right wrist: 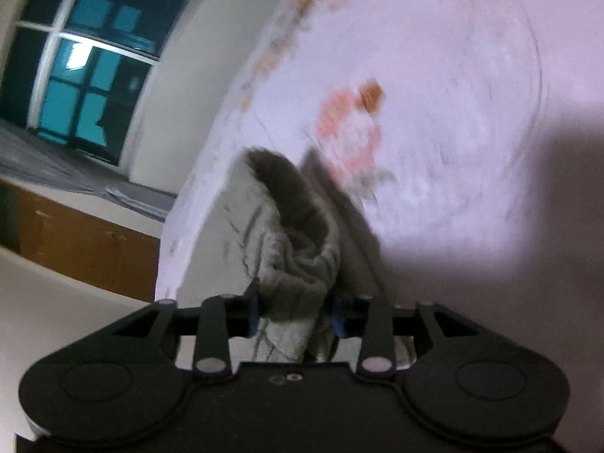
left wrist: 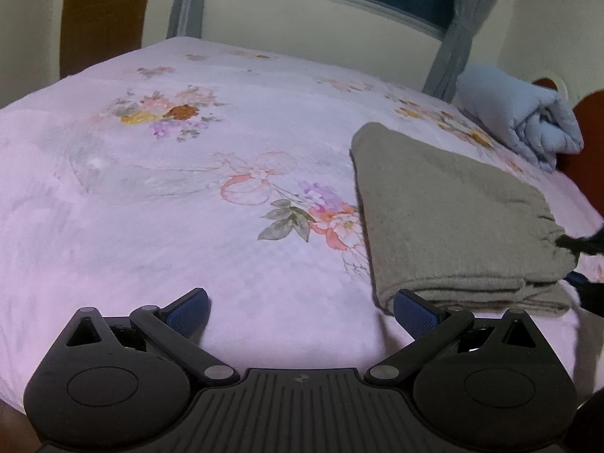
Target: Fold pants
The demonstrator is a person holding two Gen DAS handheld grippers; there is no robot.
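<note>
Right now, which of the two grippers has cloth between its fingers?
The right gripper: a bunched edge of the grey-brown folded pants sits between its blue pads. The left gripper stands wide open over bare pink floral bedspread.

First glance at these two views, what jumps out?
The folded grey pants on the pink floral bedspread, toward its right side. The right gripper has their bunched waistband between its fingers, while the left gripper is open and empty just left of the fold. A rolled blue blanket lies behind.
</note>
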